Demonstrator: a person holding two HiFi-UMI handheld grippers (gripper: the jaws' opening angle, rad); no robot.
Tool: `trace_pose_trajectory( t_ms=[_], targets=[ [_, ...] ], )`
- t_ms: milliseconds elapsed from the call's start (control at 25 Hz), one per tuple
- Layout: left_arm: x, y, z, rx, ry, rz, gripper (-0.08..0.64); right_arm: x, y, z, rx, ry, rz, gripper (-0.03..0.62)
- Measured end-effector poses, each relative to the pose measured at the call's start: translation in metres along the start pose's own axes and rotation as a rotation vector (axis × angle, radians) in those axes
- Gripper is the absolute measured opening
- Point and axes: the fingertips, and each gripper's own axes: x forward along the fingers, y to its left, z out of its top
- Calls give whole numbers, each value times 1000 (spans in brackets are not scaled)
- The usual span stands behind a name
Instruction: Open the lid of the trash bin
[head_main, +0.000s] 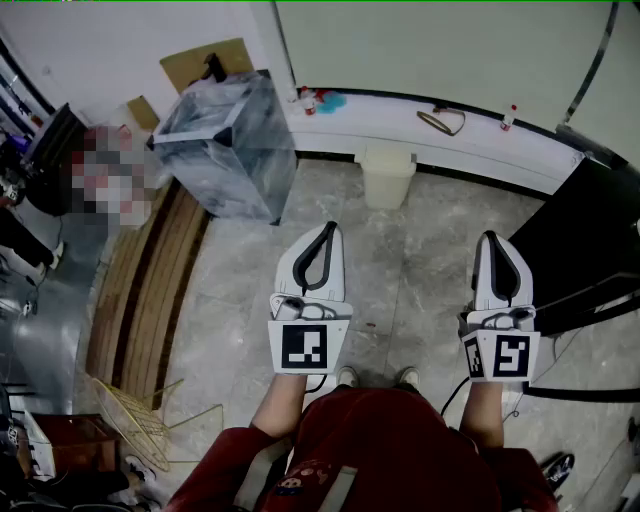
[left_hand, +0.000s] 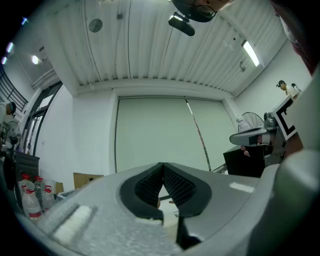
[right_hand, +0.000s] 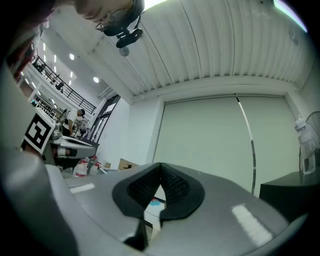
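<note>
A small cream trash bin (head_main: 387, 174) with its lid down stands on the marble floor against the white curved ledge (head_main: 520, 160), ahead of me. Both grippers are held level in front of the person, well short of the bin. My left gripper (head_main: 329, 229) points toward the bin from the near left, its jaws closed tip to tip with nothing between them (left_hand: 162, 165). My right gripper (head_main: 490, 239) sits to the bin's near right, also shut and empty (right_hand: 160, 165). Both gripper views look up at a pale wall and ribbed ceiling, and I cannot make out the bin in them.
A large plastic-wrapped box (head_main: 228, 145) stands at the back left beside a cardboard piece (head_main: 205, 62). A black cabinet (head_main: 590, 240) fills the right side. Wooden slats (head_main: 140, 290) and a wire rack (head_main: 130, 420) lie on the left. Bottles (left_hand: 29, 200) stand at the far left.
</note>
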Motion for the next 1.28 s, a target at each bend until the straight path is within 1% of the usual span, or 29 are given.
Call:
trace_pose_trajectory(
  t_ms=[120,200,400,520,680,880,1000,1160,1280],
  targets=[
    [-3,14,-4,25,8,13,5,12,12,-2,7,-3,14,0],
    [-5,22,-6,29,9,14,5,15,20,-3,5,1,14,0],
    [-12,37,-10,19,-2,-9,5,14,36,-5,21,11,-14,0],
    [-16,41,-15,4,11,-29,5,10,45,-7,44,15,-21,0],
    [-17,45,-22,-4,14,-50,5,8,52,-11,37,28,-44,0],
    [-12,51,-30,-22,28,-58,5,13,48,-12,46,32,-70,0],
    [-3,51,-34,-20,27,-64,5,20,45,-16,39,32,-63,0],
    [18,49,-45,-20,42,-65,5,36,41,-34,35,54,-50,0],
    [40,44,-51,-20,50,-74,5,51,28,-46,47,62,-53,0]
  ],
)
